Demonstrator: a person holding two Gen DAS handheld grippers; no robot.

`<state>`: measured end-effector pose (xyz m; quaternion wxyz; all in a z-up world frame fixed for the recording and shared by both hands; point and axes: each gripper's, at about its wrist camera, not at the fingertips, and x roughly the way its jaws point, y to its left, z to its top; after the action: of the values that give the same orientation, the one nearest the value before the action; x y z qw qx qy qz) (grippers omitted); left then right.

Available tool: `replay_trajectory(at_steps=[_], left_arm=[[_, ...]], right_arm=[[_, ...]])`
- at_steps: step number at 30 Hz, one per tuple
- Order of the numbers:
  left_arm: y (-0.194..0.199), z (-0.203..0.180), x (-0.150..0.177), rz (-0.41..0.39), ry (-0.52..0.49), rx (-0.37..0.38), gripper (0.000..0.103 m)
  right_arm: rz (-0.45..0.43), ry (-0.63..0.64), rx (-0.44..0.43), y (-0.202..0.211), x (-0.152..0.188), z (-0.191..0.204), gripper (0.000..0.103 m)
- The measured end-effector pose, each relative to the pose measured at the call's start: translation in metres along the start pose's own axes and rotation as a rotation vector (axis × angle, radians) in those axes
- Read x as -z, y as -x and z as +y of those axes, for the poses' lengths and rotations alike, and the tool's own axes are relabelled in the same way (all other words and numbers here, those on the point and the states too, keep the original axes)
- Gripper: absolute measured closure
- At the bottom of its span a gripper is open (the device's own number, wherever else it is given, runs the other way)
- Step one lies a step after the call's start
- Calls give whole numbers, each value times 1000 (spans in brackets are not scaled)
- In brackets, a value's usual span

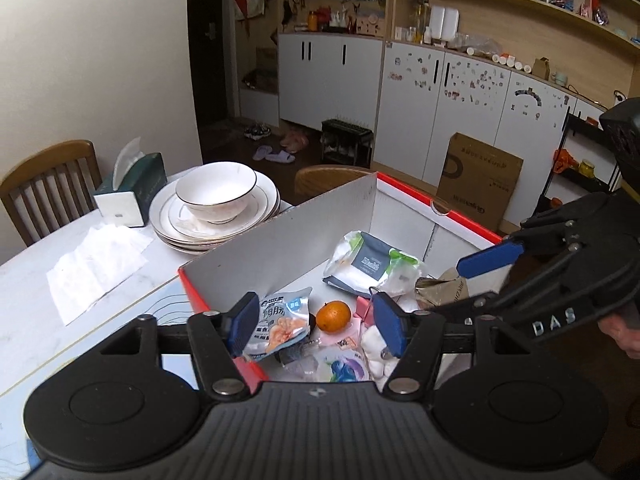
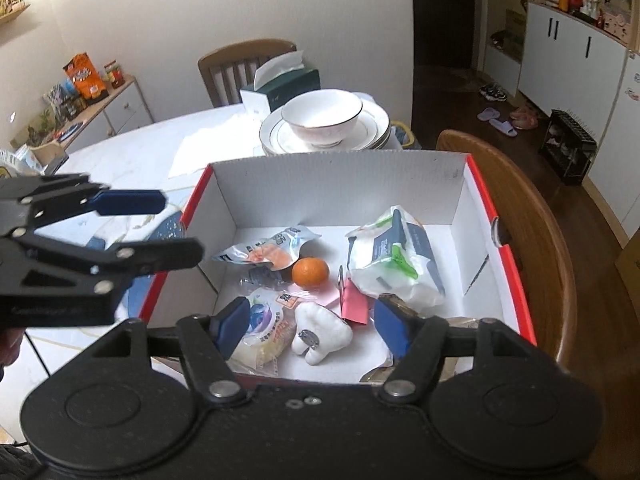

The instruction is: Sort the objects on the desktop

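White surface [image 2: 132, 160] carrying a cardboard box [image 2: 340, 184], red outside and white inside, with its open top facing up. Beyond the box's far wall stands a stack of plates [image 2: 372, 130] with 1 white bowl [image 2: 322, 118] on top; a green tissue box [image 2: 286, 86] sits just behind the stack, and a sheet of white paper [image 1: 98, 268] lies flat on the surface to the left of the plates.

Inside the box, largest to smallest: a pack of wet wipes [image 2: 394, 258] at the right, tilted against the clutter; a sausage snack packet [image 2: 268, 250] at the left; a soft white plush toy [image 2: 320, 334] near the front wall; a pink card [image 2: 354, 304] between the toy and the wipes; an orange [image 2: 310, 272] at the centre, touching the snack packet's edge.

Left gripper [image 1: 316, 326] hangs above the box's near left corner, jaws released and apart, nothing between the blue pads [image 1: 242, 326]. Right gripper [image 2: 310, 326] hangs above the near edge of the box, jaws likewise spread and empty; the plush toy lies below the gap, untouched. Each gripper appears at the side of the other's view.
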<state>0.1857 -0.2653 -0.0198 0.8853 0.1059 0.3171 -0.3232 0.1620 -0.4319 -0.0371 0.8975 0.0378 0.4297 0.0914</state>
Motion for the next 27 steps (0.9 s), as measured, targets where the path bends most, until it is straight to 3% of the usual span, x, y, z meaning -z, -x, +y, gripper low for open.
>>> replay_trajectory(at_steps=[10, 19, 21, 27], left_arm=[[34, 5, 16, -31, 12, -10, 31], [57, 15, 31, -48, 23, -34, 15], [62, 16, 35, -57, 25, -30, 3], [75, 17, 46, -68, 19, -17, 1]], right_arm=[[-94, -31, 19, 23, 15, 14, 23], [-221, -34, 65, 44, 28, 34, 16], [-246, -38, 81, 48, 33, 39, 15], [-308, -24, 122, 60, 47, 58, 14]])
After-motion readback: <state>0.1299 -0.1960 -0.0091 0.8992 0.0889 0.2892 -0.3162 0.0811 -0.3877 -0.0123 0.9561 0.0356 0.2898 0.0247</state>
